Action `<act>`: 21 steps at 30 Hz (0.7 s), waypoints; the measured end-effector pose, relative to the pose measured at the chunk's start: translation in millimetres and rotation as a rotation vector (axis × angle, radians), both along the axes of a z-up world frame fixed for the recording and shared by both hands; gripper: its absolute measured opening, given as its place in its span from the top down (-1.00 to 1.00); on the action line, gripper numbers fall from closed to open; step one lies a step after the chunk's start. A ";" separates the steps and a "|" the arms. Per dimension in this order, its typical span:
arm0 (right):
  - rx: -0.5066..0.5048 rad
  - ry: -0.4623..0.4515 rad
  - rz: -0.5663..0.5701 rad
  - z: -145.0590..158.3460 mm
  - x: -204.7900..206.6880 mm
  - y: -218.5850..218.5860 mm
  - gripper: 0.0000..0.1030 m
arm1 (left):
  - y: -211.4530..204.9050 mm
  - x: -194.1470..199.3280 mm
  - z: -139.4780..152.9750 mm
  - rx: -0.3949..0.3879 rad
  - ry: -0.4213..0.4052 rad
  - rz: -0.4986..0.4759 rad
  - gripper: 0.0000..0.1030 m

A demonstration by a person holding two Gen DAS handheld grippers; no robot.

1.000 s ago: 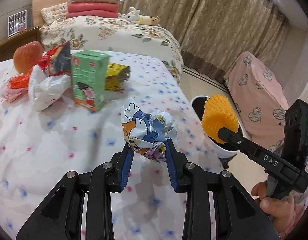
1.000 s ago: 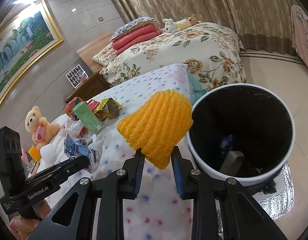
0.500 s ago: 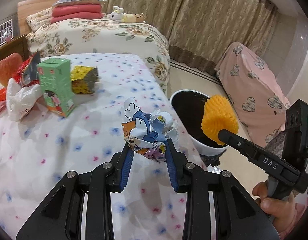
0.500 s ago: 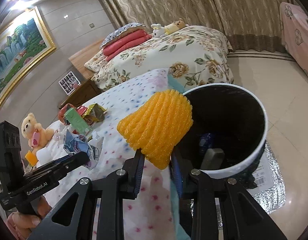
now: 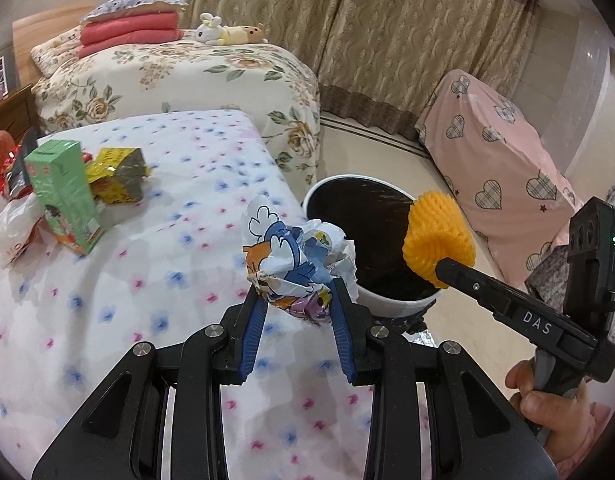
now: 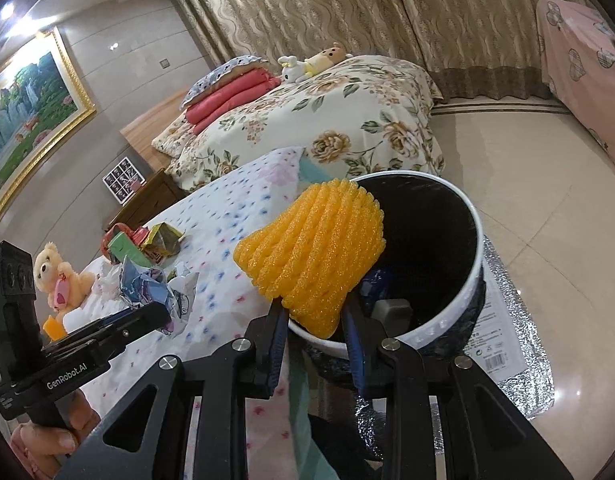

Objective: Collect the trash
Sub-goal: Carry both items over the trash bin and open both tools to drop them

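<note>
- Carrying two pieces of trash toward the bin (image 5: pixel 331 184), one in each tool.
- left gripper (image 5: pixel 297 312): clamped on a crumpled cartoon wrapper (image 5: pixel 295 256), held up off the dotted bedspread (image 5: pixel 179 248), close to the bed edge, just beside the bin rim but not over the opening yet.
- right gripper (image 6: pixel 315 320): clamped on an orange foam fruit net (image 6: pixel 315 256); in the right wrist view the net overlaps the near rim of the bin, looks about over the opening, not dropped.
- Bin is white outside with a black liner, stands on the floor against the bed side; a blue item (image 6: pixel 377 284) and a grey boxy item (image 6: pixel 391 308) already lie inside, so some trash seems collected.
- Left on the bed, well apart from the bin: green carton (image 5: pixel 63 196) standing upright, yellow foil packet (image 5: pixel 115 176) just behind it, red snack bag (image 5: pixel 11 172) and white plastic bag (image 5: pixel 7 228) at the left edge.
- A red round thing at the far left edge, partly cut off; cannot tell what it is.
- Progress guess: midway. Two pieces in hand near release, about four more to fetch.
- Next call: bring the wrapper further over the opening before letting go, else it may land on the bedspread or floor.
- Person's hand (image 5: pixel 547 396) grips the right tool handle.
</note>
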State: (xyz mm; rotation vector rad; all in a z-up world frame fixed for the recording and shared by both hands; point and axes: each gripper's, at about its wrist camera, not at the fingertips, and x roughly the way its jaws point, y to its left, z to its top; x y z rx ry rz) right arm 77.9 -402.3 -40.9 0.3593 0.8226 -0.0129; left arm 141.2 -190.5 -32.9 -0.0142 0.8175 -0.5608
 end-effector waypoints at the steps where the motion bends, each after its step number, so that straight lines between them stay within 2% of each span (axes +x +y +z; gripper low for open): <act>1: 0.001 0.000 -0.003 -0.2 -0.8 -1.5 0.47 | -1.7 0.1 0.5 0.001 -0.001 -0.002 0.41; 21: 0.001 0.019 -0.043 -3.0 3.3 -32.1 0.46 | -44.5 17.9 2.9 0.022 -0.005 -0.056 0.41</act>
